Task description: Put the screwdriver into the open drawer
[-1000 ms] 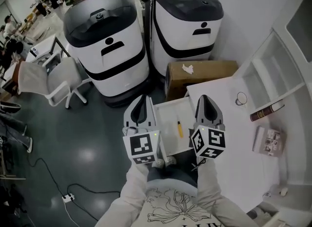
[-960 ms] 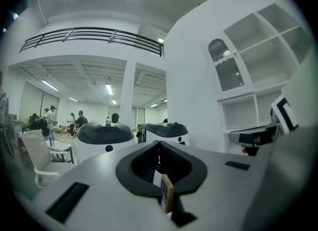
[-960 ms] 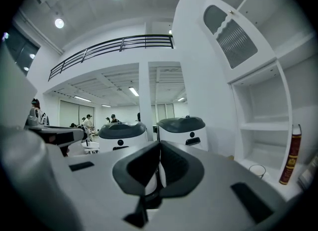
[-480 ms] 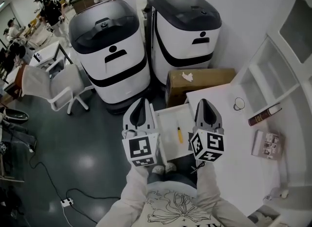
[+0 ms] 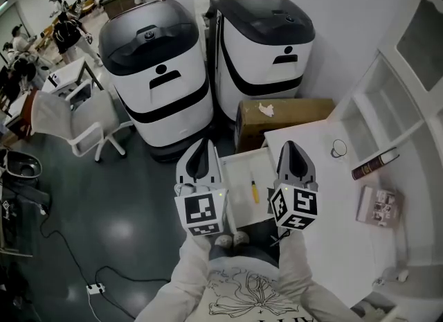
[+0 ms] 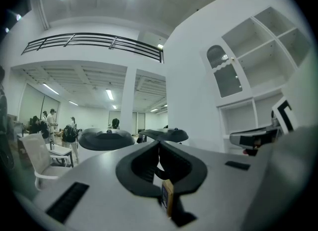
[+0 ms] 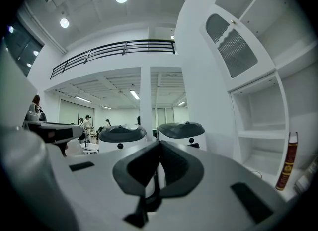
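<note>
Your left tool and right tool are pinched together, empty; lowering either carelessly could jostle the screwdriver lying in the drawer.

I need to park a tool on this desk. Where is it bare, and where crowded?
Bare desktop lies between the right gripper and the packet, nearer than the cup. The drawer is free either side of the screwdriver. Crowded: the far right, round the bottle and packet.
</note>
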### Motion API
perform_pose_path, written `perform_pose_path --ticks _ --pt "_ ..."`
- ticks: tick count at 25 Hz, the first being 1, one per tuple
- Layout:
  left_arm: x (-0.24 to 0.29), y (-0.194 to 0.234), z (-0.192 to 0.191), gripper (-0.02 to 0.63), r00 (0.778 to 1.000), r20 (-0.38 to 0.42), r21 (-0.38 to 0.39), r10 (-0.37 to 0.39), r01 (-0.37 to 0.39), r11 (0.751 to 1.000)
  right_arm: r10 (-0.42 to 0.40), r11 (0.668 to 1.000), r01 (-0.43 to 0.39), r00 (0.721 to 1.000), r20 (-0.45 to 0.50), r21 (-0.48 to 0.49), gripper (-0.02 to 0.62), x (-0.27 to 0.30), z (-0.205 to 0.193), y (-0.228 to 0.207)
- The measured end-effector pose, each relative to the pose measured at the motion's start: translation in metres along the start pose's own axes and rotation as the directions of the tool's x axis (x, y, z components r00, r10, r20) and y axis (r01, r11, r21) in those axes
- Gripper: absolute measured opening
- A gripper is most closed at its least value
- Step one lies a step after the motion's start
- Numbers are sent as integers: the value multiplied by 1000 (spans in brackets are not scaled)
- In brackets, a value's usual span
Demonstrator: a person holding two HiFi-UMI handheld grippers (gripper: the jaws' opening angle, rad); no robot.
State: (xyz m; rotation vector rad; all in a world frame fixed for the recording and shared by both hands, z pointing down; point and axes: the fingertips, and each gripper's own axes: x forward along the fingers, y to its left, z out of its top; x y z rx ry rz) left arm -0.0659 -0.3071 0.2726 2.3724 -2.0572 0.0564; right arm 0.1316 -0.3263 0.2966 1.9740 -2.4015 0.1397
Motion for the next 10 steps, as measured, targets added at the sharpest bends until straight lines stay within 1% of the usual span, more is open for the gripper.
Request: perform_pose_path --ticks 10 --pt "2 3 -2 6 1000 4 -2 2 -2 1000 -2 1000 2 1000 -2 -7 3 1 -3 1"
